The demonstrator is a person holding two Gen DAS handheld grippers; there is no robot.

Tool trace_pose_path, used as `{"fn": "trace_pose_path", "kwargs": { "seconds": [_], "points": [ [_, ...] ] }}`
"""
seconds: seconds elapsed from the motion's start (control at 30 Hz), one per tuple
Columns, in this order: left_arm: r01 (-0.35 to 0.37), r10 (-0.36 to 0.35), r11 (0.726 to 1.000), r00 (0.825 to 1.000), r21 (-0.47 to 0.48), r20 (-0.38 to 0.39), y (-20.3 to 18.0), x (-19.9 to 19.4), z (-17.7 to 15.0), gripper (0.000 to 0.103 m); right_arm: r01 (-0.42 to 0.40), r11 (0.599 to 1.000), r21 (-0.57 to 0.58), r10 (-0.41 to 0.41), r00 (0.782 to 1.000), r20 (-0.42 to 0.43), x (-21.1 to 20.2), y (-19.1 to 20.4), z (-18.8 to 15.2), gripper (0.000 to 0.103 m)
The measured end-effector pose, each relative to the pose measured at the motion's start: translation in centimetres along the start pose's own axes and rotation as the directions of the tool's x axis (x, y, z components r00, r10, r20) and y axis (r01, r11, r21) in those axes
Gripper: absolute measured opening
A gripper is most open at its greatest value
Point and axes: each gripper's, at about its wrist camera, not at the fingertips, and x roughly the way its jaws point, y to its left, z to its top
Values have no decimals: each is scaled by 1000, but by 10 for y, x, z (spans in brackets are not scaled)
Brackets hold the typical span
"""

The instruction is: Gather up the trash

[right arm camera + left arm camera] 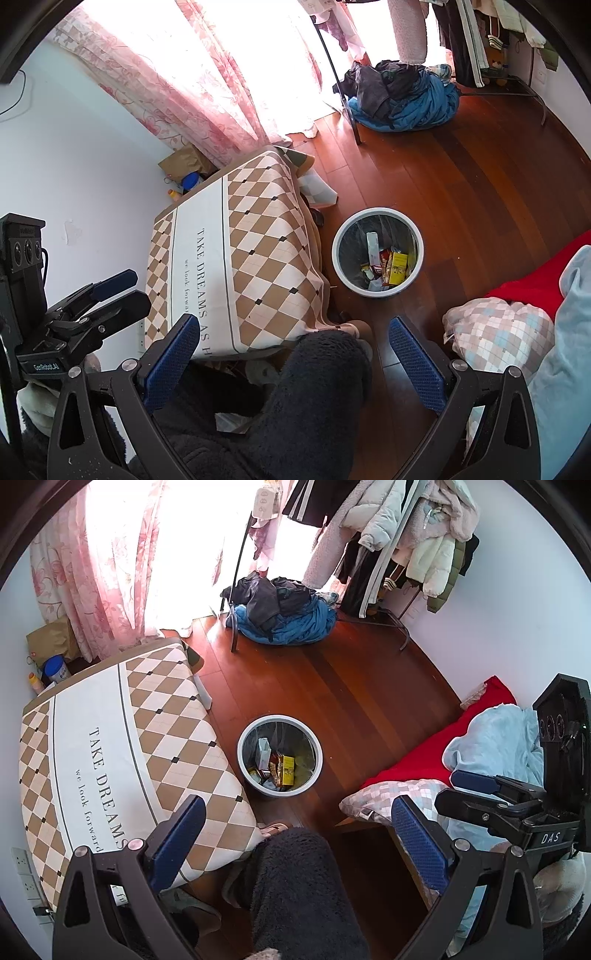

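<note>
Left gripper (299,834) and right gripper (295,350) both spread wide, empty, above the floor near the trash bin (279,756), wrappers (275,768) inside

Round white bin (279,756) upright on wood floor, trash (277,769) inside.

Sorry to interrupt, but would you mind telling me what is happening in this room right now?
A person is collecting trash with a handheld gripper in each hand. Both the left gripper and the right gripper are open and hold nothing, raised above the wooden floor. The round bin stands on the floor beside the cloth-covered table and already contains several boxes and wrappers. The tabletop shows no trash.
</note>
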Motion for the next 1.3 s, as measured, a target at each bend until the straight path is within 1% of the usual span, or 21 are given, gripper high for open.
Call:
{"fn": "trace_pose_path", "kwargs": {
  "seconds": [0.67, 0.83, 1.3],
  "points": [
    [14, -14, 1000, 1000, 4, -5, 4, -1, -7, 103, 8, 1000, 0, -8, 1000, -1, -2, 0, -5, 103],
    [17, -17, 1000, 1000, 3, -5, 4, -1, -8, 103, 7, 1000, 1, -7, 1000, -8, -3, -6, -12, 103],
    [21, -21, 1000, 1000, -1, -10, 2, -1, -12, 103, 10, 1000, -3, -10, 1000, -9, -4, -3, -11, 103]
  ]
}}
